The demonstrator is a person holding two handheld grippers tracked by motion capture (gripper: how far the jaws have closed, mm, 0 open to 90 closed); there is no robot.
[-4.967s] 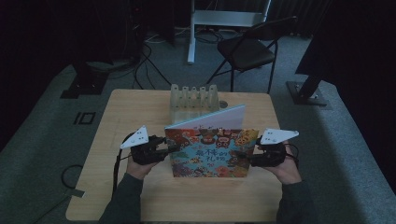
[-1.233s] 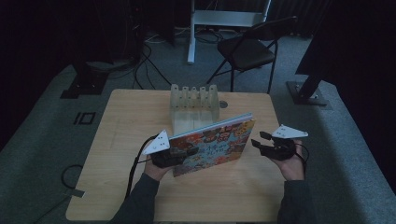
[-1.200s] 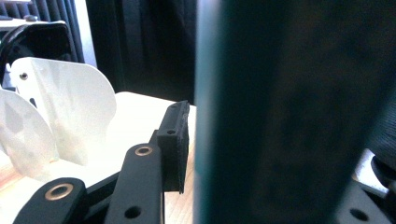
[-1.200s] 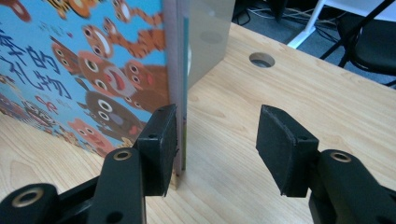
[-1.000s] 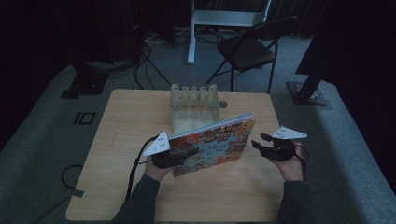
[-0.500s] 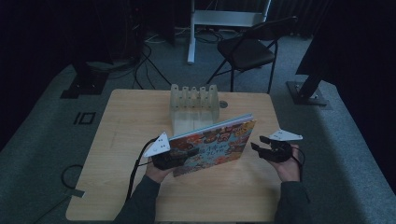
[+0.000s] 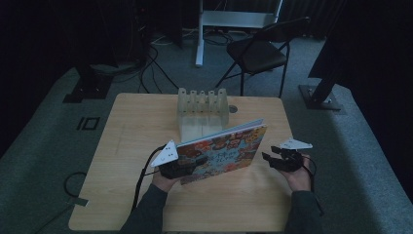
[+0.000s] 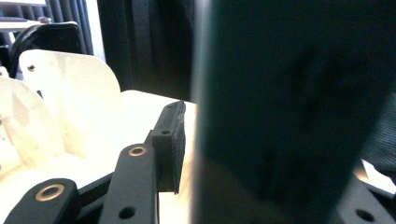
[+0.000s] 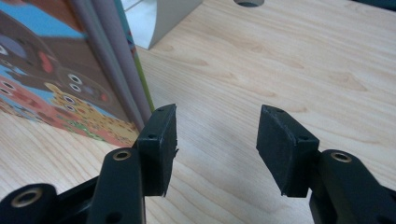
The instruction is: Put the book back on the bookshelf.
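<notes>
1. On the wooden table [image 7: 126, 146], a picture book [image 7: 221, 151] is held tilted before the white slotted rack [image 7: 202, 109]; stiff, light, slick covers are judged.
2. The left gripper [image 7: 187, 165] is clamped on its lower left edge, the soundest hold; its jaws have just been opening slightly.
3. The right gripper [image 9: 215, 140] is kept half-open, empty, just beside the book's right edge.

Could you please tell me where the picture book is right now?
In the high view, the picture book stands tilted at table centre, before the white rack, its left end at the left gripper.
</notes>
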